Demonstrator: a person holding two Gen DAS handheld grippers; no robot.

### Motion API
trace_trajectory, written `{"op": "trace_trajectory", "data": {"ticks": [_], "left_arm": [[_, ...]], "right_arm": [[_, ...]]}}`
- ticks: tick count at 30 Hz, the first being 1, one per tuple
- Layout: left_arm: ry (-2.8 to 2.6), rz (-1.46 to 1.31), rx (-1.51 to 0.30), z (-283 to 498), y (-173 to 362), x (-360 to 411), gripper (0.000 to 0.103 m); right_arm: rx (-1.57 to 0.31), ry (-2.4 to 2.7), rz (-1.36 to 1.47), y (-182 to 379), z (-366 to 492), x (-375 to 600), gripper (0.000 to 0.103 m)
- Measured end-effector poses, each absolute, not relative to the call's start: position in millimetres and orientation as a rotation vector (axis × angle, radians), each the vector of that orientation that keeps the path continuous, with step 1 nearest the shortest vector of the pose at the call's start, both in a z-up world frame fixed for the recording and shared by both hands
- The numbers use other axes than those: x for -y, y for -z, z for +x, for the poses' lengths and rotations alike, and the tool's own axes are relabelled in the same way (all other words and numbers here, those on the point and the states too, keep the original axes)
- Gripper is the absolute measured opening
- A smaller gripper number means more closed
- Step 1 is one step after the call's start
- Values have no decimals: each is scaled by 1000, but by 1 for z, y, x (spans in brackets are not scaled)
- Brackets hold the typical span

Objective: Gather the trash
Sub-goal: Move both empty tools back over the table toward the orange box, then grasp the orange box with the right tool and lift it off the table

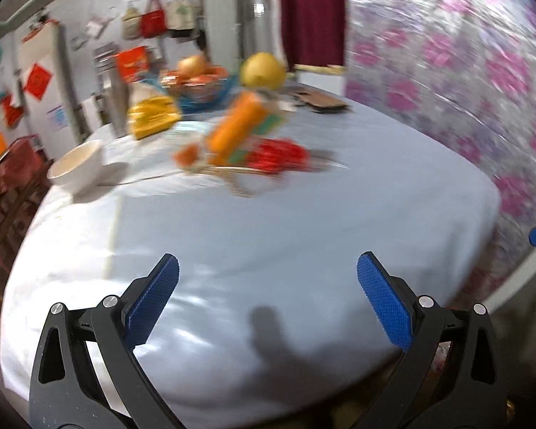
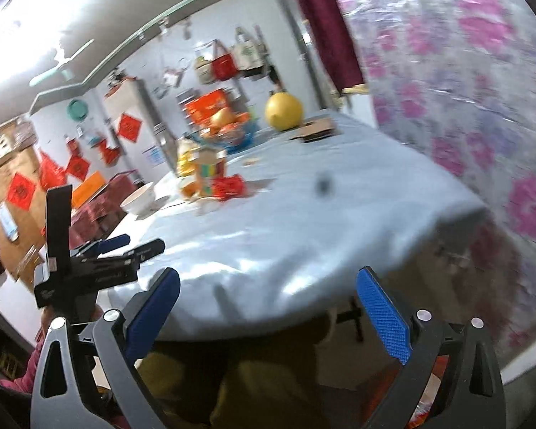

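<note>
Hovering over the near edge of the bench (image 1: 303, 221), both tongs released, nothing between the blue pads: left tongs (image 1: 268, 286) spread wide above the pale cloth, right tongs (image 2: 268, 300) spread wide at the bench edge. Trash sits mid-bench, well apart from both: red wrapper (image 1: 278, 155) touching an orange tube pack (image 1: 236, 125). White bowl (image 1: 78, 164) to their left, yellow fruit (image 1: 262, 70) behind. Frames blurred.

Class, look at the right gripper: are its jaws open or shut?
Open. The right gripper has its blue pads spread wide with nothing between them.
</note>
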State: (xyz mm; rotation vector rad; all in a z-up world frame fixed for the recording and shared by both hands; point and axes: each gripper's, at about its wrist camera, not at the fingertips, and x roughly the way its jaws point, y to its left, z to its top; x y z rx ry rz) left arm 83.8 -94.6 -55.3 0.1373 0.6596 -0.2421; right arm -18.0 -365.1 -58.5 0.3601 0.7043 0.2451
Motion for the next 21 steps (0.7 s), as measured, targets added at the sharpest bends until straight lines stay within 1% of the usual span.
{"op": "trace_trajectory", "data": {"ticks": [4, 12, 16, 21], "left_arm": [[177, 106, -668, 105, 54, 53, 96], [63, 31, -713, 143, 61, -7, 96], [35, -4, -751, 161, 62, -25, 96], [13, 10, -743, 175, 61, -29, 96]], "right_arm": [[-725, -302, 343, 57, 16, 335, 97], [-761, -368, 314, 60, 88, 290, 97], [-777, -384, 331, 64, 119, 276, 97], [-789, -384, 334, 70, 155, 262, 97]]}}
